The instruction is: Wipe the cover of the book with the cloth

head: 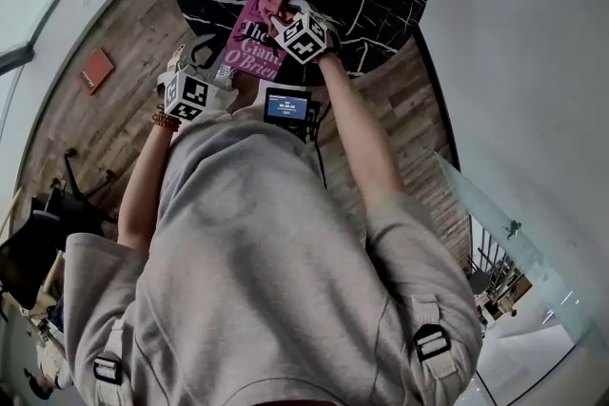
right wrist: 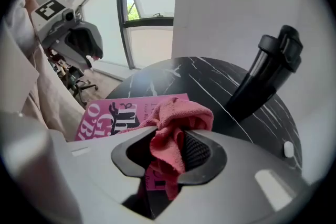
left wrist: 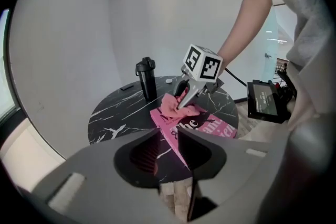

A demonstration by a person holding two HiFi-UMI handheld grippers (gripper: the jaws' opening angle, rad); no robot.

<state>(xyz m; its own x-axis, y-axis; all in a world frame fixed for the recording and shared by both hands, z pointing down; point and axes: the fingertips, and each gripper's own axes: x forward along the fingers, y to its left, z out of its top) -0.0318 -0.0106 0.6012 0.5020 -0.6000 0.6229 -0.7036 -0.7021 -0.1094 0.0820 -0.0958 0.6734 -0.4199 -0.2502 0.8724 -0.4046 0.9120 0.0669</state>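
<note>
Clamping the pink cloth (right wrist: 181,115) in the right gripper (right wrist: 168,150) atop the book (right wrist: 113,113) on the table (right wrist: 178,73), holding the left gripper (left wrist: 168,150) narrowly parted and empty near the book.

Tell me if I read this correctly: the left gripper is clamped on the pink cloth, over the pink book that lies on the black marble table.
Not quite. The right gripper is the one clamped on the pink cloth, as the right gripper view shows. The left gripper is open and empty. The rest holds: the cloth is over the pink book, which lies on the black marble table.
</note>
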